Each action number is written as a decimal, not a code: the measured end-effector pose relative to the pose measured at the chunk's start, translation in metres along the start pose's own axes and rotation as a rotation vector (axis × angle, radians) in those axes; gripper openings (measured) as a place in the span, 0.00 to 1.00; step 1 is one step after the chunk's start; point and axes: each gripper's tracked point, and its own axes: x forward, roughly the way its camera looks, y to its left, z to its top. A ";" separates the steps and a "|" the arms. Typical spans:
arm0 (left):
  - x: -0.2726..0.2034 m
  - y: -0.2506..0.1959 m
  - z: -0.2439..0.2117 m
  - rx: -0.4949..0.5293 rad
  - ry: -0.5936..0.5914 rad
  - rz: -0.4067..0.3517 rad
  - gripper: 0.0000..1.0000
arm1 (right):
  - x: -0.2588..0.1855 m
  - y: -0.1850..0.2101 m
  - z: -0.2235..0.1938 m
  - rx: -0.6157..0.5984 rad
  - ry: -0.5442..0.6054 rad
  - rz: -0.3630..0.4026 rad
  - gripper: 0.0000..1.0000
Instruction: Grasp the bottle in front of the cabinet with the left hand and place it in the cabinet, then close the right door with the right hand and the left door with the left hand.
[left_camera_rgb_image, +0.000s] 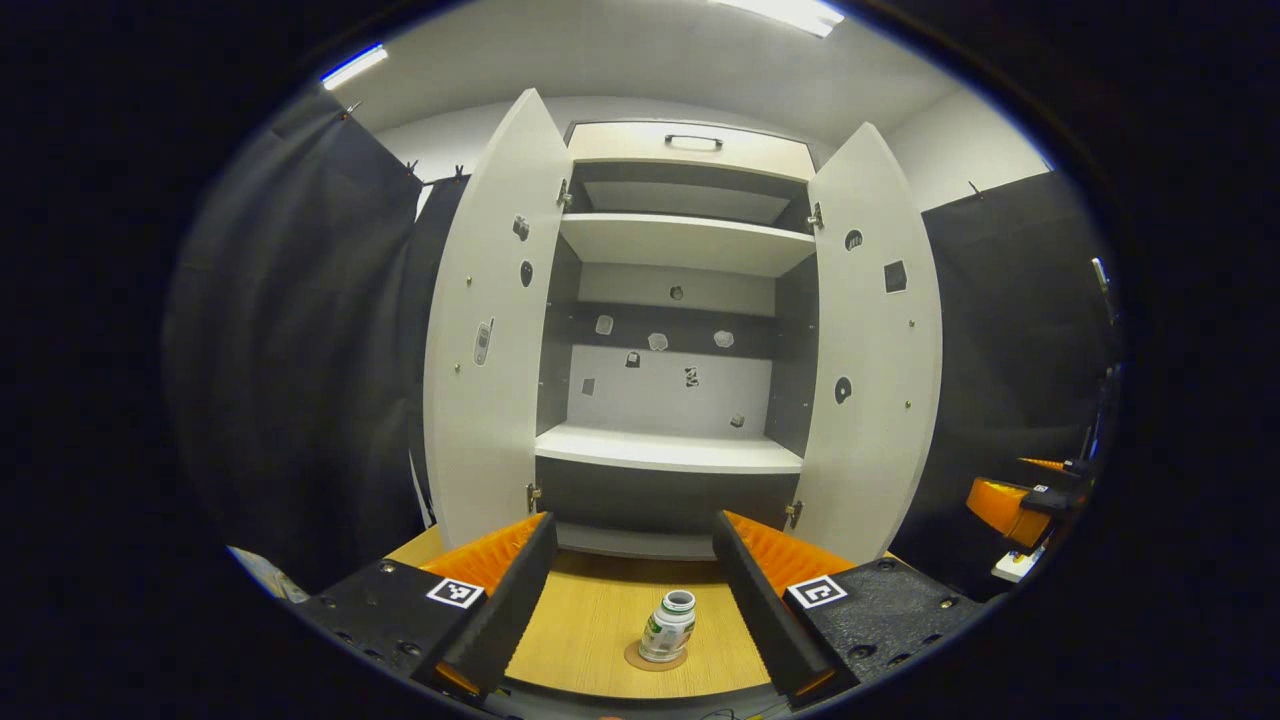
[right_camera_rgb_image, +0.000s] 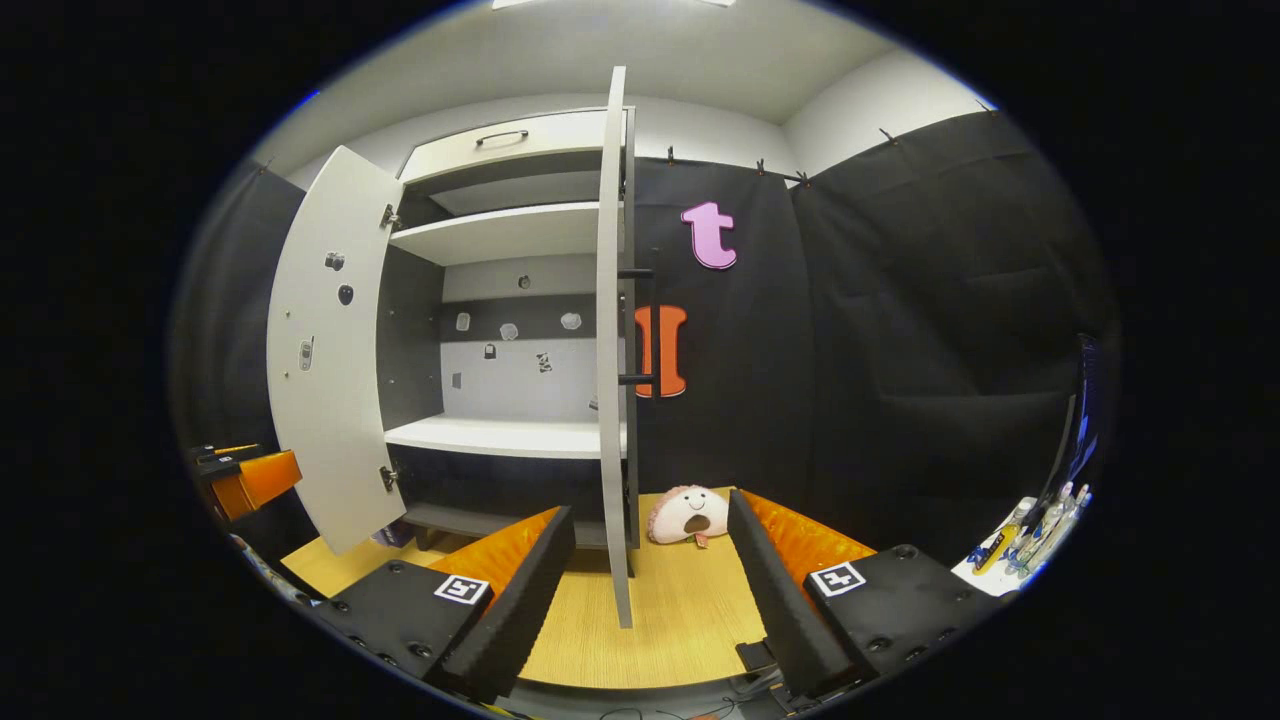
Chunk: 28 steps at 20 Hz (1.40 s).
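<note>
Tall white cabinet w/ dark interior panels, both doors swung wide; shelves bare. Pale wooden table in front. On it a small white plastic bottle w/ green label, upright, on a round mat, just ahead of and between the left gripper fingers, not touched; jaws spread wide. Right gripper also wide open, holding nothing. Bottle prob. light, stiff, smooth, tippy: take mid-body, below the neck. Right gripper view adds right door edge-on w/ dark handle, plus a pink plush toy at its foot.
</note>
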 end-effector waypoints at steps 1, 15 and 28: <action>0.000 0.000 -0.001 -0.002 0.000 -0.002 0.95 | 0.001 0.000 -0.002 -0.001 0.005 0.000 1.00; 0.035 -0.055 -0.117 0.030 0.086 -0.149 0.95 | 0.006 -0.009 -0.012 -0.026 0.053 -0.028 1.00; 0.087 -0.054 -0.250 0.042 0.196 -0.123 0.95 | -0.003 -0.037 -0.003 -0.093 0.062 -0.107 1.00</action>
